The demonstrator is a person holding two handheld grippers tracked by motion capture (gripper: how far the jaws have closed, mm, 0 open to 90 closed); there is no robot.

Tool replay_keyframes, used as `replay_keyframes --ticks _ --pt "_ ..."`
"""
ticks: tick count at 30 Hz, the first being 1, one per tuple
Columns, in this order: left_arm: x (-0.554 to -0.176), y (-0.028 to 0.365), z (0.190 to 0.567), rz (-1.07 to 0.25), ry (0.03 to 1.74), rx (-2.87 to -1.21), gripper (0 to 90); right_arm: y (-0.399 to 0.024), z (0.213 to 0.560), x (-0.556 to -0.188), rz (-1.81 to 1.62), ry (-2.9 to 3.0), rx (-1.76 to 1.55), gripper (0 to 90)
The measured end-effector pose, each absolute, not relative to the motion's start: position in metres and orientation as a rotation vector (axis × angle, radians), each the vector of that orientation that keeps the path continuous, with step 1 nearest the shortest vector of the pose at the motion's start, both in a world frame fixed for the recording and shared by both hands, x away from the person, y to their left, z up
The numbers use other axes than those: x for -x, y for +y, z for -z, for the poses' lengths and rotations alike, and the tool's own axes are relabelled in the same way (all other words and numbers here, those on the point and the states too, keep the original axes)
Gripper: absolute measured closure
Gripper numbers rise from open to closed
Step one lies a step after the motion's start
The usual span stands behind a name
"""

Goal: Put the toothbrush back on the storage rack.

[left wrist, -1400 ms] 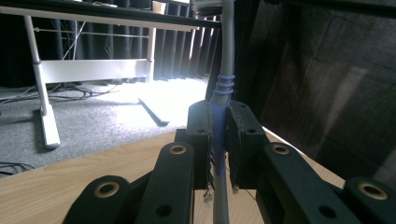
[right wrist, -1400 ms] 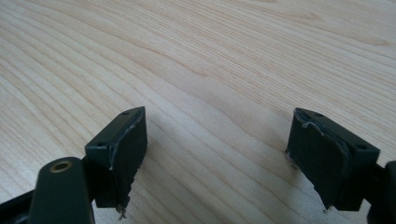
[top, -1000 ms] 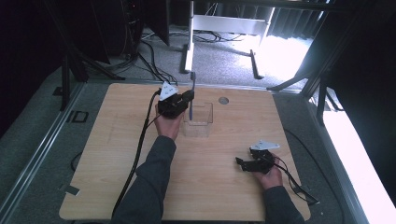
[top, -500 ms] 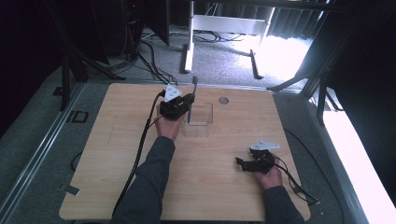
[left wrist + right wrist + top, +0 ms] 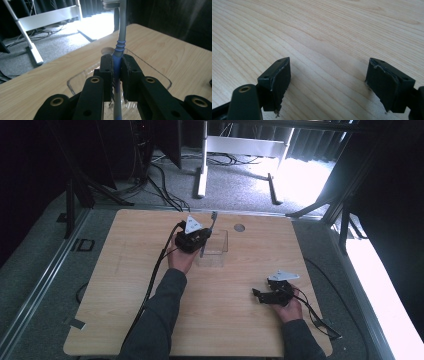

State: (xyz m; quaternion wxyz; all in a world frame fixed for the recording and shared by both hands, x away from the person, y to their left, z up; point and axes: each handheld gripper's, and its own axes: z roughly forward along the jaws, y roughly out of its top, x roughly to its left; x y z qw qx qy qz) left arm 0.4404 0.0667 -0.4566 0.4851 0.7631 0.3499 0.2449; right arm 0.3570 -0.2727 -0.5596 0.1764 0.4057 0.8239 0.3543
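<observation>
Currently, left gripper (image 5: pixel 117 75) is clamping a toothbrush (image 5: pixel 119 47) upright over the clear container (image 5: pixel 215 249). Right gripper (image 5: pixel 328 85), well apart from the container, is resting on the surface (image 5: pixel 120 290), jaws apart. Probable next step: lowering, releasing inside.

In my left gripper view the toothbrush (image 5: pixel 121 30) runs off the top edge, so I see only a sliver of its bristle head, and its lower handle drops out of the bottom edge behind my left gripper (image 5: pixel 116 75). The clear container (image 5: pixel 155 75) beneath is partly covered by the jaws, and its near rim is too faint to trace. From the high view the toothbrush (image 5: pixel 212 222) is too small to make out.
</observation>
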Motion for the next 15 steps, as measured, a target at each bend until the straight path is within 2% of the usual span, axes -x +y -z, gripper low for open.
replay_keyframes --ticks 11,15 --pt "-0.442 0.058 0.472 -0.554 0.829 -2.013 79.8 -0.273 0.56 -0.357 -1.003 2.332 -1.15 19.6" --pt "-0.441 0.057 0.473 -0.55 0.827 -2.024 72.3 -0.273 0.56 -0.357 -1.003 2.332 -1.149 19.6"
